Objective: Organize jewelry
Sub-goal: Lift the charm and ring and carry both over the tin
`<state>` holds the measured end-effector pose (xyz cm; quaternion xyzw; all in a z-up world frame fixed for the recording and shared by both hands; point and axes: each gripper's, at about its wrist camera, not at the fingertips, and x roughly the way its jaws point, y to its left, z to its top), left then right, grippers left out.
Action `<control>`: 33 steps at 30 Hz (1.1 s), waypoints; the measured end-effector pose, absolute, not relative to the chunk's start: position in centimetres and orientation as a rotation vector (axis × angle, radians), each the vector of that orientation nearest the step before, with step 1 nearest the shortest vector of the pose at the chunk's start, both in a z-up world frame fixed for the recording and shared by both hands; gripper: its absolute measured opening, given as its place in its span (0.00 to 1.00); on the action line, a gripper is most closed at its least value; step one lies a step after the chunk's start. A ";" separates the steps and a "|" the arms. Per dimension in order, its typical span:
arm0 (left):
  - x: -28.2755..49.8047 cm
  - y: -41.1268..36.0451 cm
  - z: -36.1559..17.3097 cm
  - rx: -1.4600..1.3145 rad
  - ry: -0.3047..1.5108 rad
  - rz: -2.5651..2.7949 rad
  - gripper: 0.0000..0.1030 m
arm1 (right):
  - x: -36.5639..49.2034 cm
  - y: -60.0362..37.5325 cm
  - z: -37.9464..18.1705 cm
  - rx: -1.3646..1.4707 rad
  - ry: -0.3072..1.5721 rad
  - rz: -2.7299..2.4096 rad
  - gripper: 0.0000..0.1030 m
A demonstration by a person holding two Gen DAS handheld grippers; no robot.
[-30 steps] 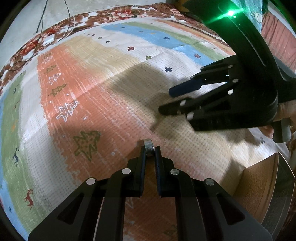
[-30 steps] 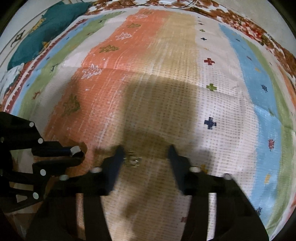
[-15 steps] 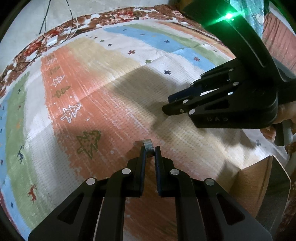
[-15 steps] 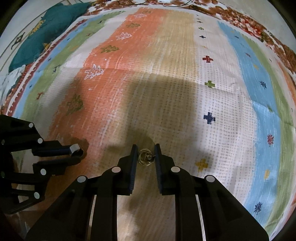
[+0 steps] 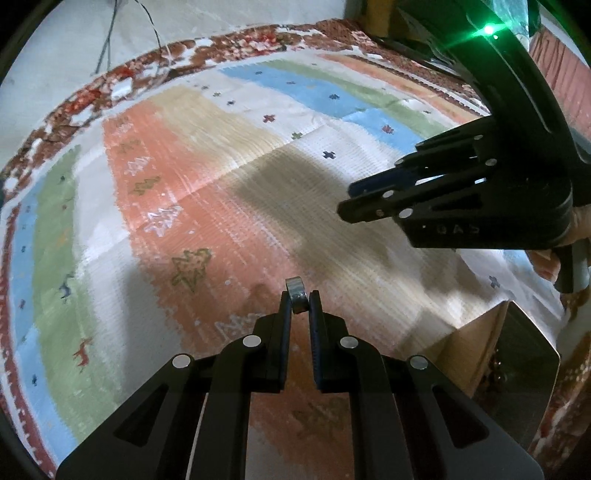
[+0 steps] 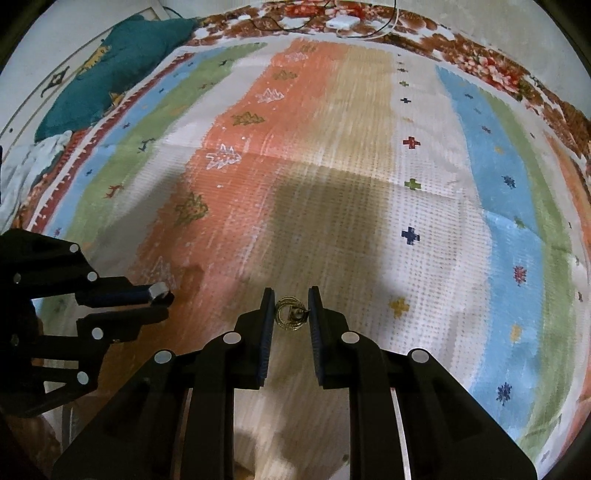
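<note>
My left gripper point(image 5: 298, 301) is shut on a silver band ring point(image 5: 296, 291), held upright between the tips above the striped cloth; the ring also shows in the right wrist view point(image 6: 159, 290). My right gripper point(image 6: 291, 308) is shut on a gold wire earring point(image 6: 290, 314) of looped rings, held above the cloth. In the left wrist view the right gripper point(image 5: 349, 206) hangs to the upper right, its jaws together. In the right wrist view the left gripper point(image 6: 162, 302) is at the left.
A striped cloth point(image 6: 332, 166) with tree and cross motifs covers the surface. An open cardboard box point(image 5: 480, 354) stands at the lower right of the left wrist view. A teal cloth point(image 6: 110, 81) lies far left. A white charger with cables point(image 6: 341, 22) lies at the far edge.
My right gripper closed from wide open onto the gold earring and lifted it off the cloth. My left gripper kept hold of the silver ring and rose slightly.
</note>
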<state>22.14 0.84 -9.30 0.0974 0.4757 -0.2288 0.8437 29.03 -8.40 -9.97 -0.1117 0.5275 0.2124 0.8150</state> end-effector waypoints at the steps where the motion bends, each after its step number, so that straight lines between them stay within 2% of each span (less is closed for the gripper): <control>1: 21.9 1.1 -9.0 0.199 0.999 -0.470 0.09 | 28.9 -8.4 -9.9 -0.240 1.122 0.452 0.18; 33: 14.8 1.9 -3.2 0.060 0.812 -0.285 0.09 | 22.2 -9.2 -5.0 -0.190 1.021 0.503 0.18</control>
